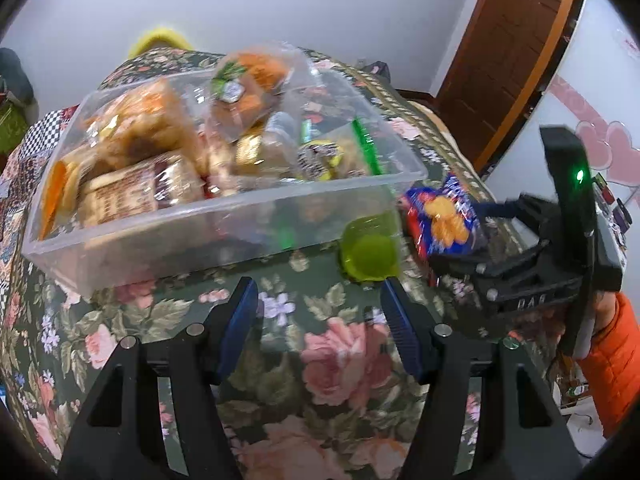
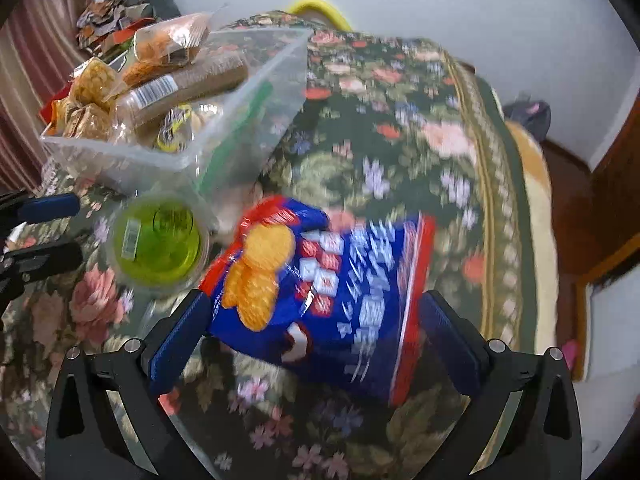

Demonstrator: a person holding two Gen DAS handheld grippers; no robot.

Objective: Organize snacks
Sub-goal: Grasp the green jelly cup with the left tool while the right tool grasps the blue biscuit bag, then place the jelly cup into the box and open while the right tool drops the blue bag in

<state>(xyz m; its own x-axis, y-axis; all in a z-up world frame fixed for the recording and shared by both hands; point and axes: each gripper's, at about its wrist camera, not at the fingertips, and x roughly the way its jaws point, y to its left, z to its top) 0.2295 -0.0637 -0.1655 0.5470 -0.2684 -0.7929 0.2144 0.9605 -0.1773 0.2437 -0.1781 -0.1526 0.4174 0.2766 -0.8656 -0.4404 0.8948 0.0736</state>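
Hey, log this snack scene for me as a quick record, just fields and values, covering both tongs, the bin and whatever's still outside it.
surface: floral cloth
bin: clear plastic bin, already holding many wrapped snacks
right tongs: closed around blue cracker bag, beside the bin
left tongs: open, holding nothing
still outside bin: green jelly cup, on the cloth by the bin's corner
image quality: motion blur

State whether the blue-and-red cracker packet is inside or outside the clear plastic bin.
Outside. The blue-and-red cracker packet sits between the right gripper's fingers, beside the clear plastic bin, near the green jelly cup.
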